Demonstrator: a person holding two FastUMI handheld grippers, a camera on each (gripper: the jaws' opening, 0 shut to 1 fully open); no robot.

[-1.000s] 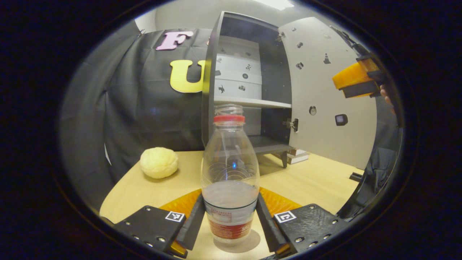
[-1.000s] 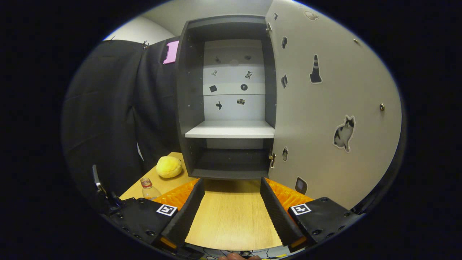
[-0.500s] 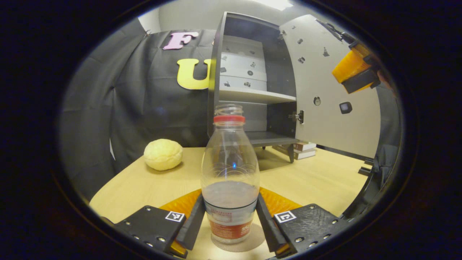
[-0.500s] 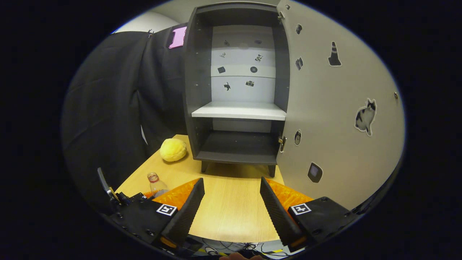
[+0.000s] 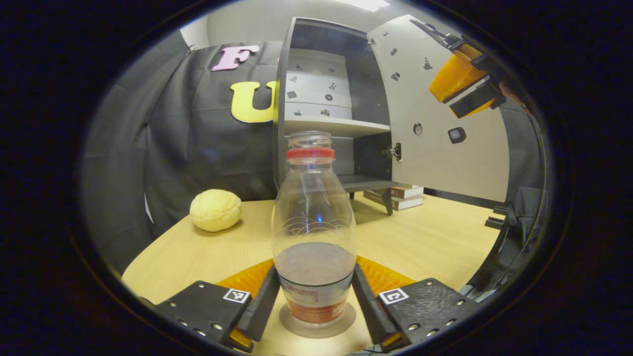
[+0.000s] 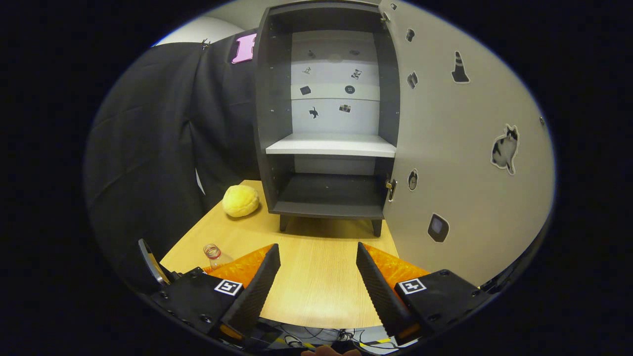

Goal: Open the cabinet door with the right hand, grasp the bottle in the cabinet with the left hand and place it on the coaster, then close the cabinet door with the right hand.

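The cabinet (image 6: 326, 123) is seen standing on the wooden table (image 6: 316, 277), its door (image 6: 470, 148) swung wide open to its right. A white shelf (image 6: 330, 145) divides its interior. A yellow ball (image 6: 241, 200) lies just left of the cabinet's base. Nearer the camera than the cabinet, the right gripper (image 6: 316, 282) is held with its fingers spread apart above the tabletop. A bottle (image 6: 213, 253) is glimpsed well left of it.

The left gripper view sits low over the bench (image 5: 425, 242), close behind the bottle (image 5: 314, 232), facing the open cabinet (image 5: 316, 109) from its left. The right gripper view looks from higher and farther back, straight into that cabinet (image 6: 326, 123). Both share cabinet, door and bench.
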